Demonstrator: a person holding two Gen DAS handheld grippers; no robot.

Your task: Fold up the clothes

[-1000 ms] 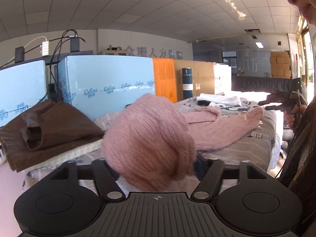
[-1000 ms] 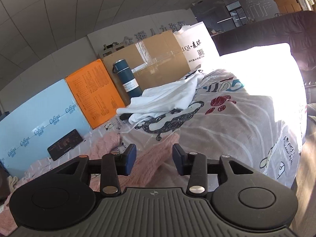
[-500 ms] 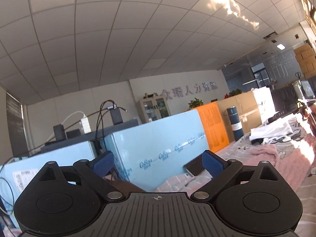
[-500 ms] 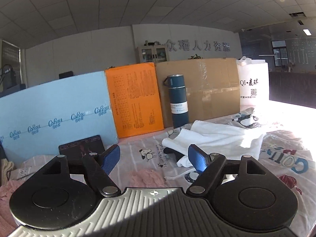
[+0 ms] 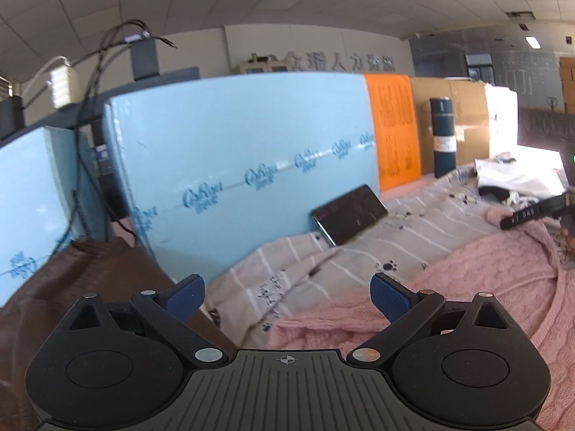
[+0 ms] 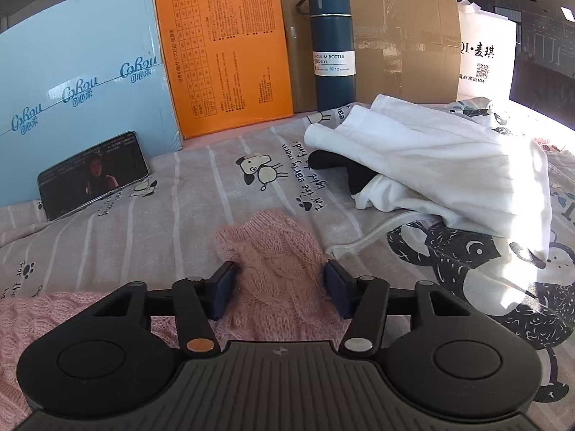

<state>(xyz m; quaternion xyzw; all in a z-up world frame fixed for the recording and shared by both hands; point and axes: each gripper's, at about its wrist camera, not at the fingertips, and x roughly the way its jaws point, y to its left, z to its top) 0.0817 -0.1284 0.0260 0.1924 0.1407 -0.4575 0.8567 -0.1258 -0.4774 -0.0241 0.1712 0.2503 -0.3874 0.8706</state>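
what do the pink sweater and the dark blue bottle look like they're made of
Pink sweater: a soft, fuzzy knit, probably wool or acrylic; cable ribs and stray fibres show.
Dark blue bottle: likely matte-coated metal, since its label reads "vacuum bottle"; the surface shows only dull reflections, so painted plastic cannot be ruled out.

flask (image 6: 332,48) "VACUUM BOTTLE 500ml"; foam board (image 6: 77,72) "CoRou"

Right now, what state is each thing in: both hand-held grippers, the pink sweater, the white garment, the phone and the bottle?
Left hand-held gripper: open, empty, above the sweater's edge.
Right hand-held gripper: open, jaws either side of the sleeve end, not clamped.
Pink sweater: lying spread on the printed sheet, not yet folded.
White garment: crumpled heap, unfolded.
Phone: propped against the blue box, screen on.
Vacuum bottle: upright, capped.
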